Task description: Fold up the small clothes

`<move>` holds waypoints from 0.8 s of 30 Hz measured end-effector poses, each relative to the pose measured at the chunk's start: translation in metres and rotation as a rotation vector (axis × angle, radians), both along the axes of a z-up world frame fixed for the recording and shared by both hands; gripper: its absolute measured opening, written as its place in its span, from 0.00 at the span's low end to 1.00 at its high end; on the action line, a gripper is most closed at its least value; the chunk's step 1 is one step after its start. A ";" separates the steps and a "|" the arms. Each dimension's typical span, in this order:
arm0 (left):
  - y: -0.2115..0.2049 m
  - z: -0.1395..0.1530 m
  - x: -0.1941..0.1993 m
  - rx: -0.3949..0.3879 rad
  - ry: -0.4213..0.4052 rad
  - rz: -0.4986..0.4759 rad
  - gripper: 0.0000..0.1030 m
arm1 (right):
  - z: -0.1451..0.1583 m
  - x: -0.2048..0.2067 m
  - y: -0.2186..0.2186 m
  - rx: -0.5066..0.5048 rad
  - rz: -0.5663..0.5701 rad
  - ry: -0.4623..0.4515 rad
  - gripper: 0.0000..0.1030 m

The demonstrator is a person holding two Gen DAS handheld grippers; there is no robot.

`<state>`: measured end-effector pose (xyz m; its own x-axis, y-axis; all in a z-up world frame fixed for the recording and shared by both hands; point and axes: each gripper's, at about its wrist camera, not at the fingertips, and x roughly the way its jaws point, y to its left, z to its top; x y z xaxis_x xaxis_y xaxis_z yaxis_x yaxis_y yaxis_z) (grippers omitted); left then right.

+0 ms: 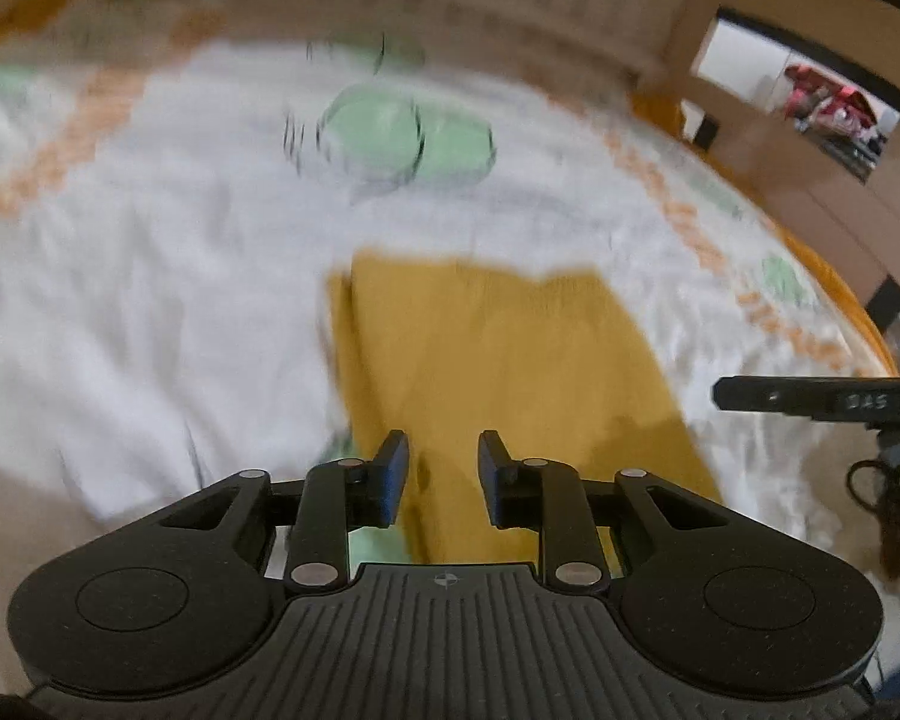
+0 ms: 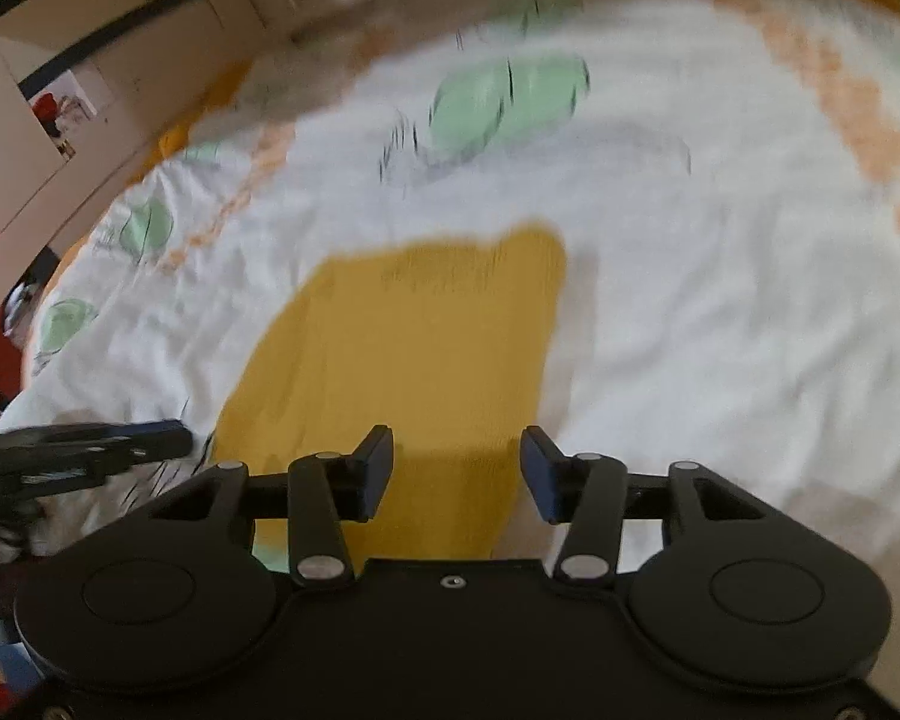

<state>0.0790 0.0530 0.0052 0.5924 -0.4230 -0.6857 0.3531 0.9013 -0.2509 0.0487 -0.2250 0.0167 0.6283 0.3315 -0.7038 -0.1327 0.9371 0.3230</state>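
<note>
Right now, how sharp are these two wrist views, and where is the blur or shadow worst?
Left wrist view: the left gripper is crisp, but the mustard-yellow folded cloth and the white bedsheet with green prints are smeared by motion blur. Right wrist view: the right gripper is sharp, the sheet's far prints streak, and a shadow darkens the cloth near the jaws. Both views bow with fisheye distortion.

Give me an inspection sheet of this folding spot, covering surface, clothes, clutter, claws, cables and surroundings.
Surface: white bedspread with green and orange print.
Job's things: mustard garment lying flat, folded into a rectangle.
Clutter: nothing seen.
Claws: left claw and right claw open, above the garment, nothing held.
Cables: dark cord loop by the right claw, blurred.
Surroundings: beige cupboards.
</note>
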 end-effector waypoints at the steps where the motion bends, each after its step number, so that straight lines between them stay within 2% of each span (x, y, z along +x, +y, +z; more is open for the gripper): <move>1: -0.005 0.001 0.008 0.001 -0.011 0.010 0.26 | 0.001 0.008 0.001 -0.011 -0.004 -0.035 0.55; 3: -0.017 -0.002 0.022 -0.001 -0.020 0.024 0.26 | 0.001 0.023 0.006 -0.043 -0.016 -0.091 0.50; 5: -0.025 -0.011 0.033 0.016 -0.025 0.040 0.26 | -0.003 0.040 0.014 -0.102 -0.007 -0.132 0.31; 9: -0.032 -0.034 0.048 0.037 0.006 0.082 0.26 | -0.021 0.069 0.025 -0.185 0.013 -0.150 0.27; 12: -0.025 -0.053 0.050 0.060 0.038 0.088 0.28 | -0.041 0.084 0.029 -0.220 0.023 -0.122 0.27; 15: -0.016 -0.061 0.048 0.066 0.038 0.105 0.47 | -0.061 0.087 0.032 -0.233 0.056 -0.099 0.27; 16: -0.013 -0.062 0.049 0.058 0.047 0.116 0.53 | -0.063 0.084 0.034 -0.255 0.071 -0.124 0.27; 18: -0.008 -0.062 0.051 0.034 0.065 0.133 0.57 | -0.059 0.078 0.032 -0.263 0.079 -0.134 0.29; 20: -0.004 -0.060 0.050 0.016 0.062 0.129 0.57 | -0.053 0.074 0.027 -0.238 0.068 -0.142 0.31; 22: 0.000 -0.057 0.044 -0.001 0.043 0.128 0.58 | -0.047 0.068 0.022 -0.215 0.041 -0.161 0.36; 23: 0.002 -0.055 0.038 0.000 0.031 0.134 0.59 | -0.044 0.065 0.019 -0.209 0.027 -0.167 0.44; 24: 0.004 -0.052 0.033 0.007 0.018 0.144 0.66 | -0.041 0.062 0.017 -0.207 0.014 -0.174 0.52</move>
